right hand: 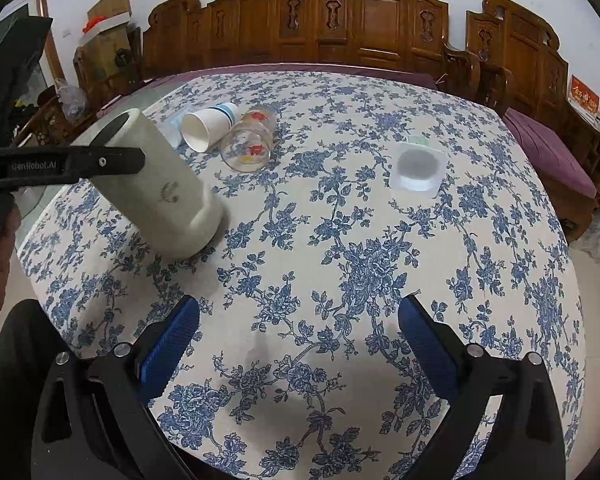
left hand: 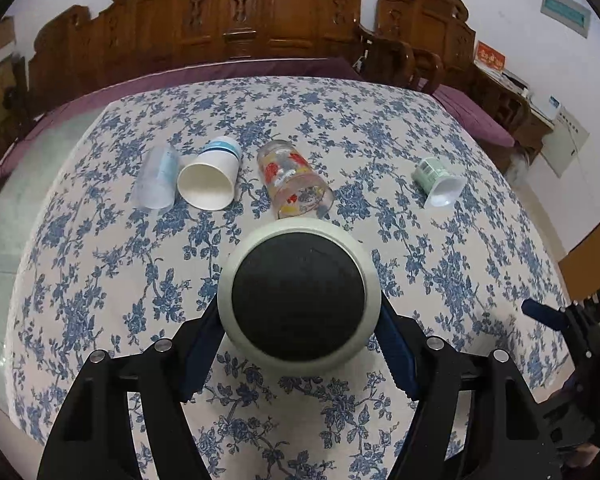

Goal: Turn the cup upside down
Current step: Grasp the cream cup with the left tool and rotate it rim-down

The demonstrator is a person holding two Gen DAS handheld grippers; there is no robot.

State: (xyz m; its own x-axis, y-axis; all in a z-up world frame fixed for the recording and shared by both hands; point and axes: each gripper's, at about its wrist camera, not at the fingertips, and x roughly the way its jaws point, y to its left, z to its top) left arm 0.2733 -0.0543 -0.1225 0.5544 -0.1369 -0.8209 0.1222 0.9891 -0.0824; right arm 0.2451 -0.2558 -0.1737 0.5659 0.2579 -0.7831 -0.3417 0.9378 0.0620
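My left gripper is shut on a cream ceramic cup with a dark inside. Its mouth faces the left wrist camera. In the right wrist view the same cup is tilted, its base touching the floral tablecloth, with the left gripper's finger clamped near its rim. My right gripper is open and empty above the near part of the table.
On the cloth lie a clear plastic cup, a white paper cup, a painted glass and a small green cup. Carved wooden chairs stand behind the table. The right gripper shows at the right edge.
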